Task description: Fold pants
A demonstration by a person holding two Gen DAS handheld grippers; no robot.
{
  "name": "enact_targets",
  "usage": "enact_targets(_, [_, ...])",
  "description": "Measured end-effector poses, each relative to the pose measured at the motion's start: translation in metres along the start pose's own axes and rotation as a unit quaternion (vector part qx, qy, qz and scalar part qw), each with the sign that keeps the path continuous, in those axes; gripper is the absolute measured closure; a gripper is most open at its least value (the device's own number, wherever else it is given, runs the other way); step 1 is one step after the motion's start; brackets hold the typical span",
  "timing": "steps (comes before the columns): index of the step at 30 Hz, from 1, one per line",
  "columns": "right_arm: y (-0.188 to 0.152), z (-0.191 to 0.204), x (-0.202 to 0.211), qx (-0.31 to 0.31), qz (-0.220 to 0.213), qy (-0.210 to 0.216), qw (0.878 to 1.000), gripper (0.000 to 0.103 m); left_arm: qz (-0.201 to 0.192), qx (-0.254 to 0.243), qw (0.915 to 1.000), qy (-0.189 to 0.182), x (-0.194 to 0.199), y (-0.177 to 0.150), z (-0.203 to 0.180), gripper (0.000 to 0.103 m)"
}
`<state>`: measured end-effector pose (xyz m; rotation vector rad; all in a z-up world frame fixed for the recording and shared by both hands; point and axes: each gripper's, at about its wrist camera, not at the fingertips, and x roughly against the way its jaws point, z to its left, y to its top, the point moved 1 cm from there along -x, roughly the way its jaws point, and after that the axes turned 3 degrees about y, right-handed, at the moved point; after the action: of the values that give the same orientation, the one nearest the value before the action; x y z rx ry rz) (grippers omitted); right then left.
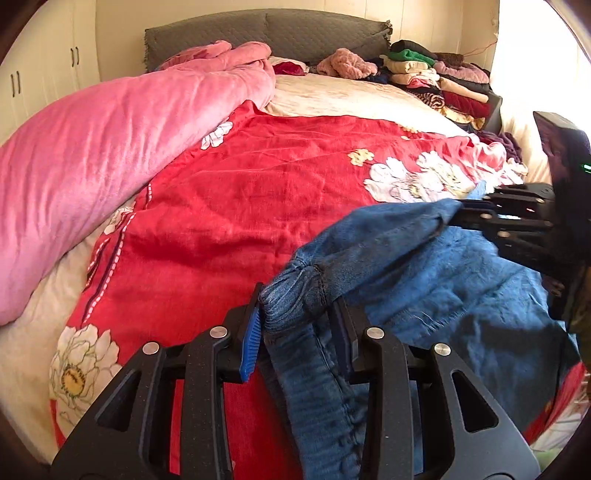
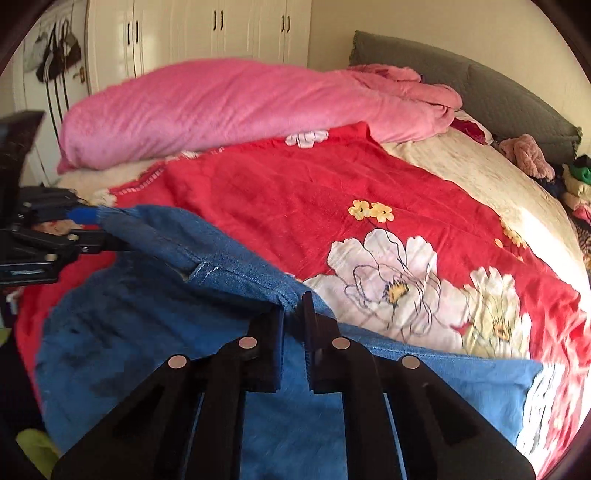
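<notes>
Between both claws: pants [image 1: 424, 258] stretched over red bedspread [image 1: 258, 177]. Left claw [image 1: 295, 325] clamped on bunched denim, right claw [image 2: 293, 314] pinched shut on thin edge. Could slip from right under tension.

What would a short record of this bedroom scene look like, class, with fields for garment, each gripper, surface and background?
garment: blue jeans, bunched and lifted at two places
left gripper: jaws shut on a gathered fold of the jeans
right gripper: jaws shut on an edge of the jeans
surface: red floral quilt on the bed
background: pink blanket, stacked folded clothes, grey headboard
</notes>
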<state>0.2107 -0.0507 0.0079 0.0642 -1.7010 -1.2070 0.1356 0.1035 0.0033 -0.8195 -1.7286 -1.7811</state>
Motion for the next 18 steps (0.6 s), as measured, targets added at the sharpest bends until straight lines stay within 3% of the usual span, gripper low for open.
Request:
enact_targets(11, [-0.051,0.056,0.08,-0.034,-0.038,0.032,0.998,0.095,-0.026,-0.002,0.9991,-0.034,0.046,-0.026,-0.01,0.076])
enact_targets(18, [-0.085,0.107,0.103,-0.01,-0.014,0.058,0.998,0.095,-0.022,-0.003,0.9989,-0.042,0.07,-0.056,-0.01,0.074])
